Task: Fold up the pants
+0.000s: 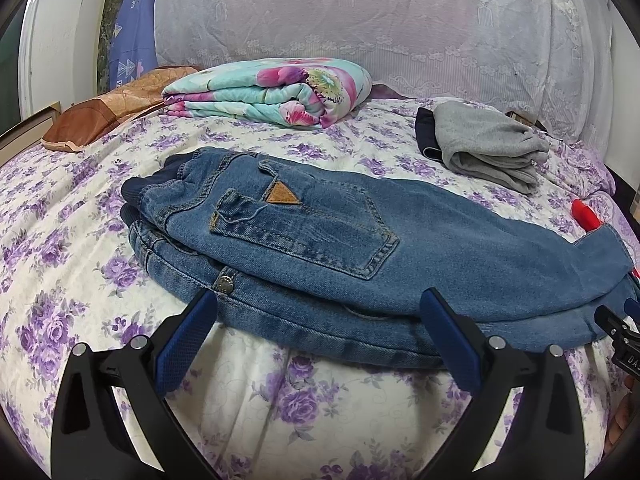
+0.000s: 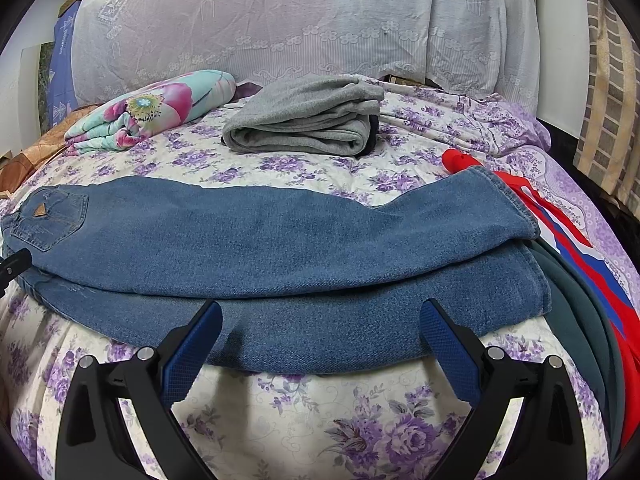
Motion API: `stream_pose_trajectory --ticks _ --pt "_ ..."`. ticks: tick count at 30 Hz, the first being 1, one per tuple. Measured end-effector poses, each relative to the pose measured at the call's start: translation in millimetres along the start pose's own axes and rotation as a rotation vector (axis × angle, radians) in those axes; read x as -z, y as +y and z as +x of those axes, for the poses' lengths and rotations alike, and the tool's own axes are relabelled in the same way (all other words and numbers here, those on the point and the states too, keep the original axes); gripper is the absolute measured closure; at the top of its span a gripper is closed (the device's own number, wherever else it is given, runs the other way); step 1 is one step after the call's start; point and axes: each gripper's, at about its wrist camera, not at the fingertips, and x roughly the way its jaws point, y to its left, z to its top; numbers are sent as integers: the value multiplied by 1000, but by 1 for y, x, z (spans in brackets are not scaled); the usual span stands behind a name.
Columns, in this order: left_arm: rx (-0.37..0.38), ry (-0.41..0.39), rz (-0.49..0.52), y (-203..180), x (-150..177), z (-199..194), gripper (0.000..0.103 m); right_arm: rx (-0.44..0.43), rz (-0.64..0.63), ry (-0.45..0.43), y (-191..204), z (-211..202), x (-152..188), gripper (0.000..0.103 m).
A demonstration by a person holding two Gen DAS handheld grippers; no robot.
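Blue jeans [image 1: 328,248] lie flat on the bed, folded lengthwise with one leg on top of the other, waistband to the left and cuffs to the right. My left gripper [image 1: 320,312] is open and empty, its tips just over the near edge of the jeans by the waist button. The right wrist view shows the legs and cuffs of the jeans [image 2: 280,248]. My right gripper [image 2: 322,320] is open and empty over the near edge of the lower leg. The right gripper also shows at the right edge of the left wrist view [image 1: 618,326].
The bed has a purple-flowered sheet [image 1: 320,400]. A folded floral quilt [image 1: 272,92] and a folded grey garment [image 1: 488,144] lie behind the jeans. A brown pillow [image 1: 104,112] lies at far left. Red, blue and dark green clothes [image 2: 580,264] lie by the cuffs.
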Motion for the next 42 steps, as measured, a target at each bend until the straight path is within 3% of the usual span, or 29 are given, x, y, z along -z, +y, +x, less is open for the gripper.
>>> stream_pose_trajectory --ticks 29,34,42 --pt "21 8 -25 0 1 -1 4 -2 0 -8 -1 -2 0 3" --pt "90 26 -104 16 0 1 4 -16 16 -48 -3 -11 1 3" --pt "252 80 -256 70 -2 1 4 -34 7 -34 -1 -11 -2 3"
